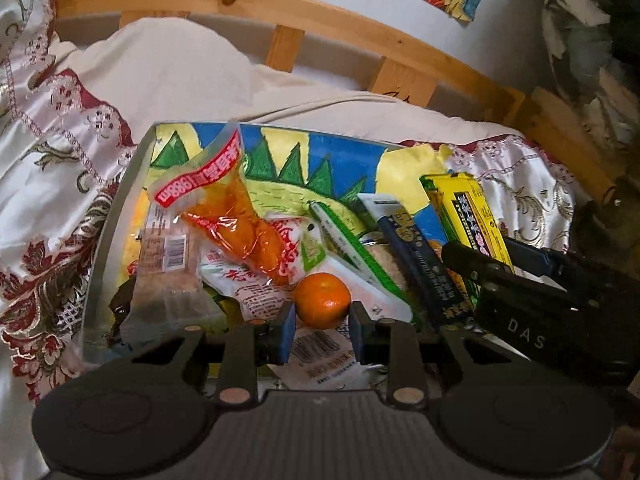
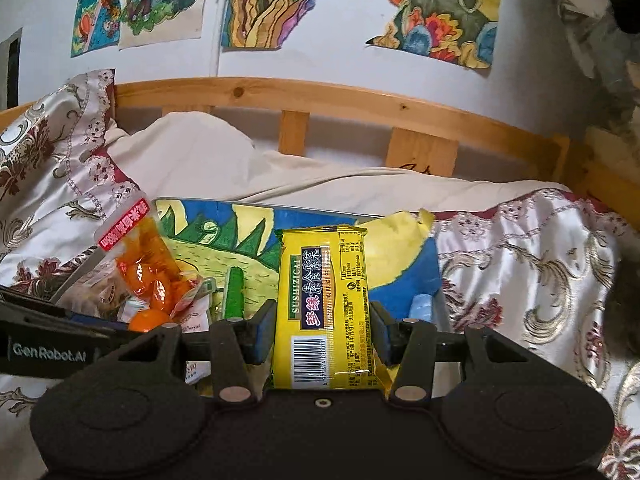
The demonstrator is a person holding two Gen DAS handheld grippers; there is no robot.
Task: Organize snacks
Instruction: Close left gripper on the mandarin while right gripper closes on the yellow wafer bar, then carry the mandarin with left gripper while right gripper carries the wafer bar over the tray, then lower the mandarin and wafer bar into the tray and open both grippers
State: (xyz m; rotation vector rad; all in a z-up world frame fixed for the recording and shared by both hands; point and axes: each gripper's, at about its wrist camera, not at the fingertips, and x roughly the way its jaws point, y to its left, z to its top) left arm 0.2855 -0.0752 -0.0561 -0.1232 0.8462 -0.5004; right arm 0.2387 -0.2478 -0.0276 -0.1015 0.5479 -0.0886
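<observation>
Broadly, a satin bedspread (image 2: 520,264) with maroon floral trim covered the bed, bearing a clear plastic tray (image 1: 116,216) lined with a crayon drawing. Crinkly snack packets lay heaped inside. The right gripper (image 2: 323,332) clamped a glossy yellow packet (image 2: 324,304) reading "SUSHIZICAI", raised over the tray. The left gripper (image 1: 322,320) pinched a round mandarin (image 1: 322,300), jaws narrowed onto it.

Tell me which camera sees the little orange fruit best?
The left wrist view. There the orange fruit sits whole and close, right between the left gripper's jaws. The right wrist view shows only a small piece of it, far left, half hidden behind the other gripper's black body.
</observation>
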